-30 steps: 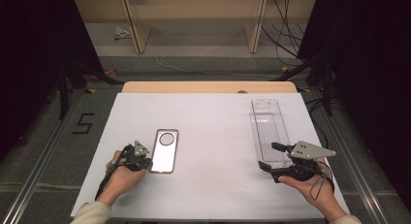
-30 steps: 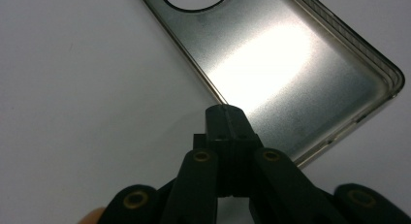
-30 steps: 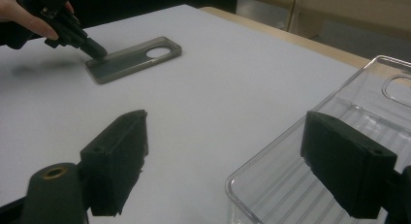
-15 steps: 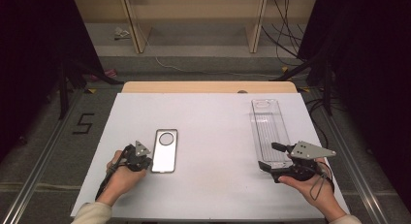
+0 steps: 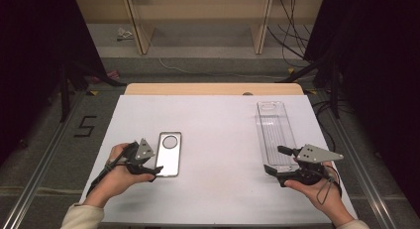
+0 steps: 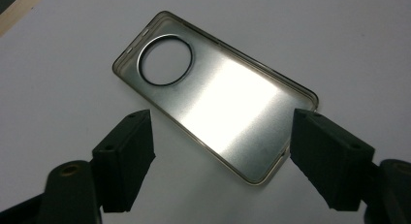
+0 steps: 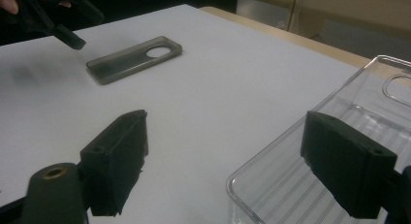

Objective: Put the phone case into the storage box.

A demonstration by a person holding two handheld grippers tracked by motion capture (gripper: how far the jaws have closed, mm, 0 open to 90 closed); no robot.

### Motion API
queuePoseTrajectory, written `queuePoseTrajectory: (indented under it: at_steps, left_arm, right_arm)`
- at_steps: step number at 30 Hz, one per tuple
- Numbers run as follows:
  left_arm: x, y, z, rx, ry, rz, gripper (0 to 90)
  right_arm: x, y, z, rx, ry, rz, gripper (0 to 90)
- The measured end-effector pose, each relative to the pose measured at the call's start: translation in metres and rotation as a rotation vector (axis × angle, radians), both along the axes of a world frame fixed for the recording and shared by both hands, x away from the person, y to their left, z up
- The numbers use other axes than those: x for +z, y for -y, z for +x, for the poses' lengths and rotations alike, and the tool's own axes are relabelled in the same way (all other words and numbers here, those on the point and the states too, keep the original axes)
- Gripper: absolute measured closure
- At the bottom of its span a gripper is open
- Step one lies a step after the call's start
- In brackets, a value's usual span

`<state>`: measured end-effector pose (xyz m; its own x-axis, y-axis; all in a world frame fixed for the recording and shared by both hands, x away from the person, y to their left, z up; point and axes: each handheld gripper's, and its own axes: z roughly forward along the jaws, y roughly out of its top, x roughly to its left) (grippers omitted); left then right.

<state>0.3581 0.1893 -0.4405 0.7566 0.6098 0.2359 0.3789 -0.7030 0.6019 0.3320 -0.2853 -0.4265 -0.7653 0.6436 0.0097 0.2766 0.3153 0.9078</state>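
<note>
The left hand-held gripper (image 6: 220, 161) has just been opening its jaws – they stand apart above the phone case (image 6: 213, 95), not touching it. The case lies flat near the table's (image 5: 218, 120) left front corner. It looks light, thin and bendable, glossy inside – better pinched across its raised long rims. The right hand-held gripper (image 7: 242, 158) is released, beside the clear tray (image 7: 339, 151).

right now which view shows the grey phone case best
The left gripper view: the grey phone case lies close below the open left claw, showing its round camera hole and rim. The high view gives it small beside that claw. The right gripper view shows it far off, edge-on.
</note>
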Motion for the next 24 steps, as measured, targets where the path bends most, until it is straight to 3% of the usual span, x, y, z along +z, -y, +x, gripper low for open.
queuePoseTrajectory:
  at_steps: [5,15,19,24]
  left_arm:
    - [0.003,0.012,0.004,-0.091,-0.017,0.039,20.3]
    - [-0.004,0.024,0.007,-0.234,-0.019,0.241,23.0]
    - [-0.01,0.03,0.008,-0.294,-0.026,0.301,23.0]
    - [-0.017,0.036,0.011,-0.375,0.0,0.385,25.6]
  right_arm:
    - [0.0,0.001,0.0,-0.004,0.001,0.002,18.2]
    - [0.0,0.001,0.0,-0.003,0.0,0.001,18.2]
    - [0.0,0.001,0.0,-0.003,0.0,0.002,18.2]
    - [0.0,0.001,0.0,-0.003,0.0,0.002,18.2]
